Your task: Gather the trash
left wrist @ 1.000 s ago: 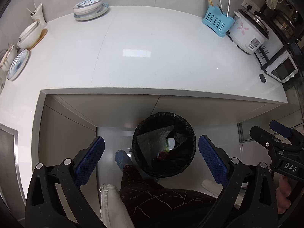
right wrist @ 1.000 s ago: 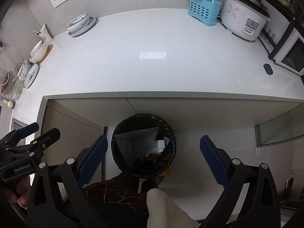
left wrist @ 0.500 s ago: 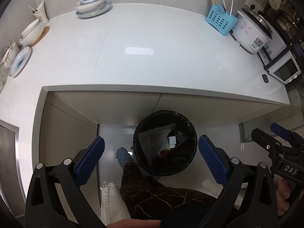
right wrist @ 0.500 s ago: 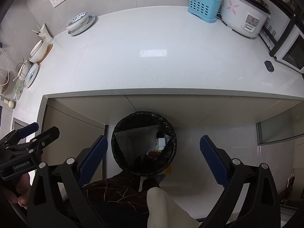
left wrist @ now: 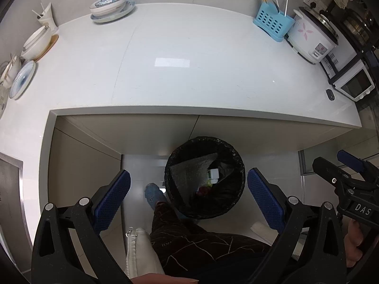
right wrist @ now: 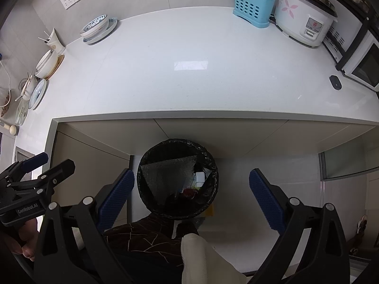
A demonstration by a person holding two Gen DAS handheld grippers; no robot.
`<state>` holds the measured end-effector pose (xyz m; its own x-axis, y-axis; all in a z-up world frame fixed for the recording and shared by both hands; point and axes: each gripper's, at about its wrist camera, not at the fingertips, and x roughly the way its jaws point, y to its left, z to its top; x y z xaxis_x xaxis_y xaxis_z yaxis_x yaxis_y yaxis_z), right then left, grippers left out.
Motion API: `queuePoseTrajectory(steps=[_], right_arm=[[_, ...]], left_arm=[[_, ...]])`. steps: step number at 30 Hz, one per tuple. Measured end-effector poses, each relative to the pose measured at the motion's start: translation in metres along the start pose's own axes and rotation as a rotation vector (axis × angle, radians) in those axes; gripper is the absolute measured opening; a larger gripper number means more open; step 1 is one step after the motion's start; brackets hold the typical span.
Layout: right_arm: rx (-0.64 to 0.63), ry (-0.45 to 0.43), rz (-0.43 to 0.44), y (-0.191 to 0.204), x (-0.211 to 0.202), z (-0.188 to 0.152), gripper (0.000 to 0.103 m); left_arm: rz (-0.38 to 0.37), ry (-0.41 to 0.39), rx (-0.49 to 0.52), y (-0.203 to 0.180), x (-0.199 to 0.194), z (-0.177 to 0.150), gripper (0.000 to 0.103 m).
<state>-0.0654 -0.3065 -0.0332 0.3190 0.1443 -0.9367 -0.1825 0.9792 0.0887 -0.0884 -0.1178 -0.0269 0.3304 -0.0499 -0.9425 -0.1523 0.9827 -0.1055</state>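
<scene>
A round bin with a black liner stands on the floor under the front edge of the white counter. Inside it lie a grey foam sheet, a small white box and some red and yellow scraps. My left gripper hangs open above the bin with nothing between its blue pads. My right gripper is open too, empty, straddling the bin from above. Each gripper shows at the edge of the other's view.
Stacked bowls and plates line the counter's back left. A blue utensil caddy, a rice cooker and a small oven stand at the right, with a small dark object near it. The person's leg and blue shoe are beside the bin.
Both grippers have risen slightly, so the counter and bin sit a little lower and smaller in view. Both stay open and empty.
</scene>
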Motion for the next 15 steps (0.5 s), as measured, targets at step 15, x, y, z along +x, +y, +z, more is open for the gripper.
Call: queuePoseTrajectory(steps=[15], right_arm=[[0.002, -0.001, -0.002, 0.0033, -0.0013, -0.0008, 0.094]], left_arm=[[0.012, -0.011, 0.009, -0.0036, -0.0036, -0.0002, 0.097]])
